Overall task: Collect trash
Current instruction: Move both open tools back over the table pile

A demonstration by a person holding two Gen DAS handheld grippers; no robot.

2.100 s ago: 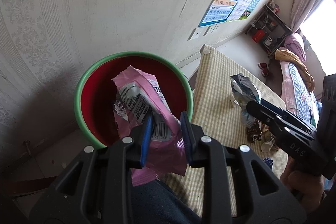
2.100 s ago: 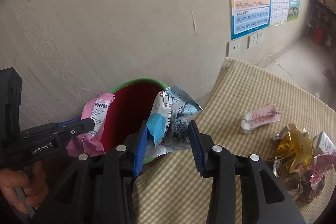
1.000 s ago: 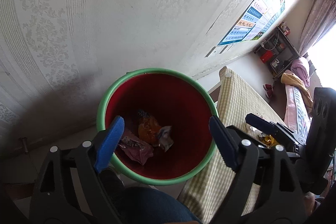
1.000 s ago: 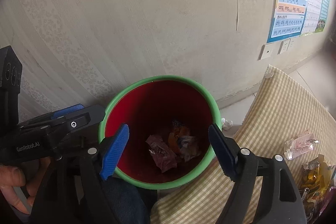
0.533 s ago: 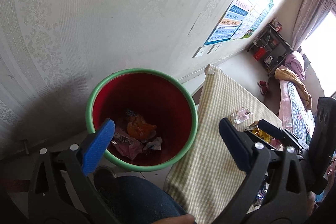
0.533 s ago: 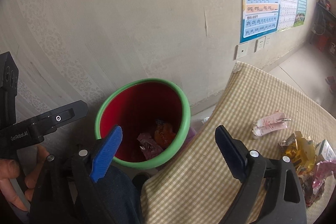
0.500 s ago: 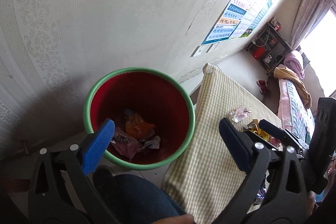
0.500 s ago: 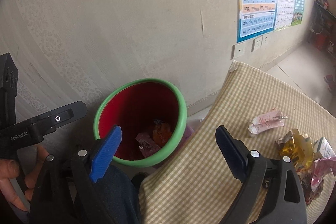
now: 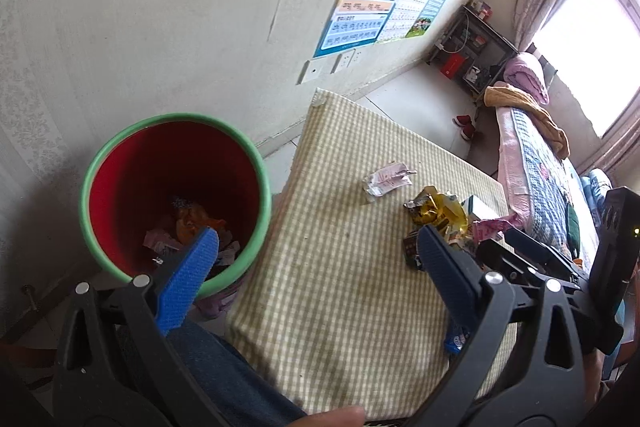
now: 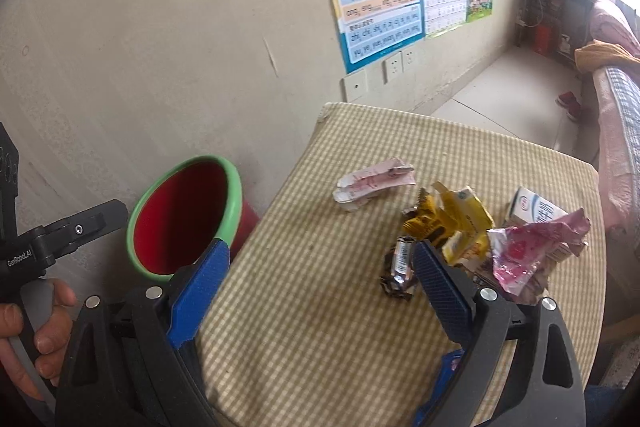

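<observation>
The red bin with a green rim (image 9: 86, 187) stands on the floor against the wall, with several wrappers (image 9: 192, 223) at its bottom. It also shows in the right wrist view (image 10: 236, 195). On the checked tablecloth (image 9: 340, 307) lie a pink-white wrapper (image 10: 372, 183), a yellow wrapper (image 10: 452, 219), a crumpled pink wrapper (image 10: 524, 247), a white box (image 10: 536, 211) and a small dark wrapper (image 10: 400, 267). My left gripper (image 9: 316, 239) is open and empty, spanning the bin's right rim and the table's left part. My right gripper (image 10: 322, 251) is open and empty over the cloth, its right finger beside the dark wrapper.
A blue wrapper (image 10: 448, 363) lies near the table's front edge. A person's knee in blue jeans (image 9: 224, 379) sits between bin and table. A hand (image 10: 36, 327) holds the left gripper's handle. Posters and sockets (image 10: 396, 63) are on the wall; a bed (image 9: 536, 163) runs along the right.
Both grippers let their wrappers fall into the bin and opened wide. They then swung right, from over the bin towards the table, so the trash pile has come into view.
</observation>
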